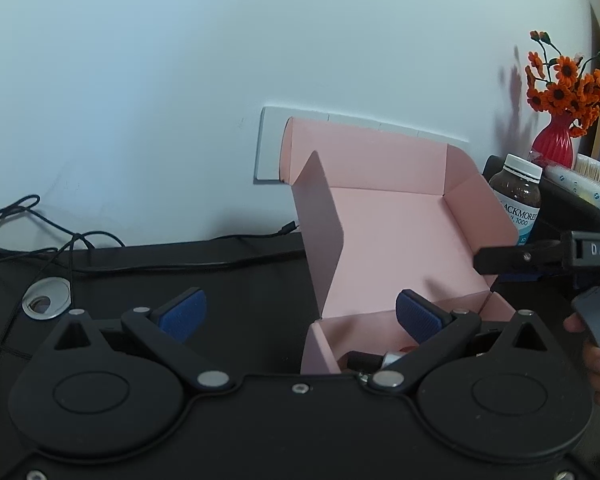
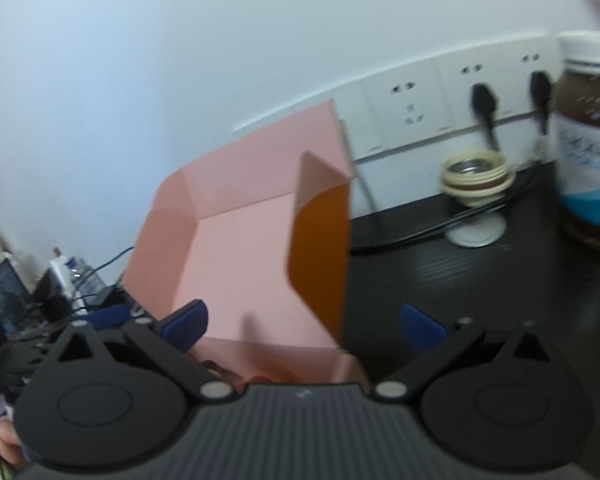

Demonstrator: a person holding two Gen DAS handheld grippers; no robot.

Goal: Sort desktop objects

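- We hold the left hand-held gripper (image 1: 300, 314) with its blue pads spread wide and nothing between them, low at the near left corner of the open pink box (image 1: 400, 232) on the black counter (image 1: 220, 280).
- Our right hand-held gripper (image 2: 303, 326) is likewise spread and empty, just in front of the same box, whose lid (image 2: 256, 168) stands raised against the wall.
- A few small items already lie in the box bottom, under the left gripper's right finger; they are too hidden to name.
- The brown supplement bottle (image 1: 518, 196) stands to the right of the box, apparently unsorted.
- We judge the next pick is best made with the right gripper: square its pads on the bottle's sides, below the white cap, and close firmly, since the smooth, round wall may slip or tip.
- The box is light card, so we would lower things in without knocking its side flaps.
- The bottle label reads "ACKMORES" and "1000", its start cut off; the right gripper's body, seen from the left camera, bears "DAS".
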